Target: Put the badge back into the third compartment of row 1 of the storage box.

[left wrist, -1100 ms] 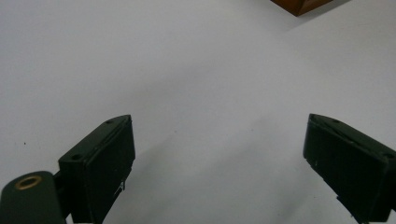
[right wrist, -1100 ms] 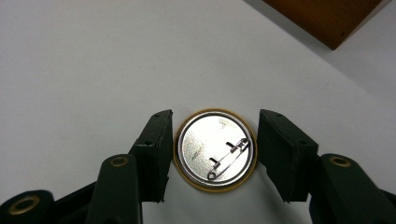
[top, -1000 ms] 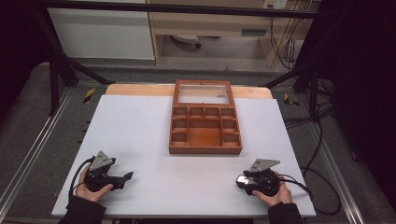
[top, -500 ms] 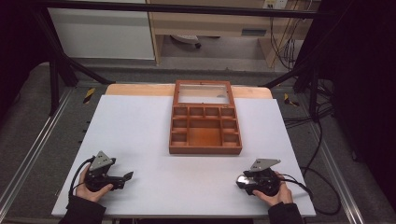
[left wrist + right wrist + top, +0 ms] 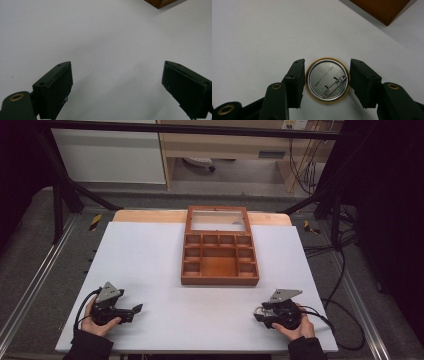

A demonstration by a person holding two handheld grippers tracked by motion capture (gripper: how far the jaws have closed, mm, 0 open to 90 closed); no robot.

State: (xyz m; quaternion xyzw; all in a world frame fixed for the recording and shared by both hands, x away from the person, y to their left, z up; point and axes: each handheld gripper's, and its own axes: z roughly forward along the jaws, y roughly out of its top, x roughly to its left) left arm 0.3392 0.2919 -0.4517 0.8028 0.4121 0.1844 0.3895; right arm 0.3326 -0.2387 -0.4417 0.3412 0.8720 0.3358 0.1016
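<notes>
Right gripper view: nothing has shifted; right gripper [image 5: 327, 80] fingers still clamp the pin badge [image 5: 327, 79] short of the wooden tray [image 5: 220, 251]; left gripper [image 5: 120, 87] fingers stay apart.

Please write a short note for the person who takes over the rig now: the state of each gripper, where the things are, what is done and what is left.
Right gripper: jaws closed on the rim of a pin badge, back side up, low over the near right of the white table.
Left gripper: open, holding nothing, near left.
Wooden box: table centre, lid open, compartments look empty.
Done: badge gripped.
Left: probably carry it to a compartment and release.
</notes>
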